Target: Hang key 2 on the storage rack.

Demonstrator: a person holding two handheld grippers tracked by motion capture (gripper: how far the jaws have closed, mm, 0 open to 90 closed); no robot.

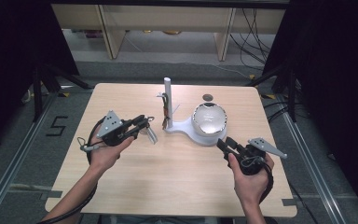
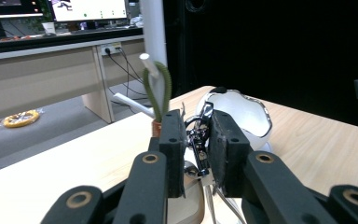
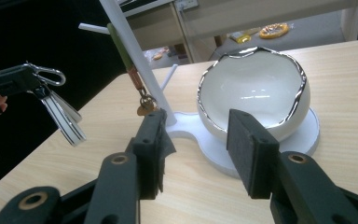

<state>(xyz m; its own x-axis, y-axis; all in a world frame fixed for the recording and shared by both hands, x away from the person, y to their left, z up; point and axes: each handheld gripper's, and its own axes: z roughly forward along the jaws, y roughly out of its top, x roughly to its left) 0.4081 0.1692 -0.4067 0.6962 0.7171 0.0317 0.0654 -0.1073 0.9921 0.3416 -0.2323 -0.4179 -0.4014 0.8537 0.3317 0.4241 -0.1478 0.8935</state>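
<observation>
From my seat, the left gripper (image 1: 140,125) has its jaws pinched on a metal keyring clip (image 2: 196,140); the clip's snap hook sits squeezed between the two pads, and a striped strap tag (image 3: 64,117) hangs down from it, clear of the table (image 1: 168,186). In the right gripper view I see that same clip (image 3: 46,74) held off to the left, well above the wood.

The right gripper (image 1: 227,145) has its jaws spread wide and holds nothing. It hovers just above the table, with its jaw tips close to the rim of the white stand base (image 3: 303,135).

Just beyond the left jaws stands the white post (image 1: 167,100) of the stand, with short white pegs (image 3: 92,28) branching off it. A green cord (image 2: 161,93) with a copper-coloured end hangs on the post, directly ahead of the held clip, and it lies between my left jaws and the post. Beyond my right jaws, sitting on the same base, is the white bowl (image 1: 209,119) with a silver jagged rim, like a cracked eggshell. Farther back past the table edge are pale desks (image 1: 168,23) and loose cables (image 1: 254,42) on the floor.
</observation>
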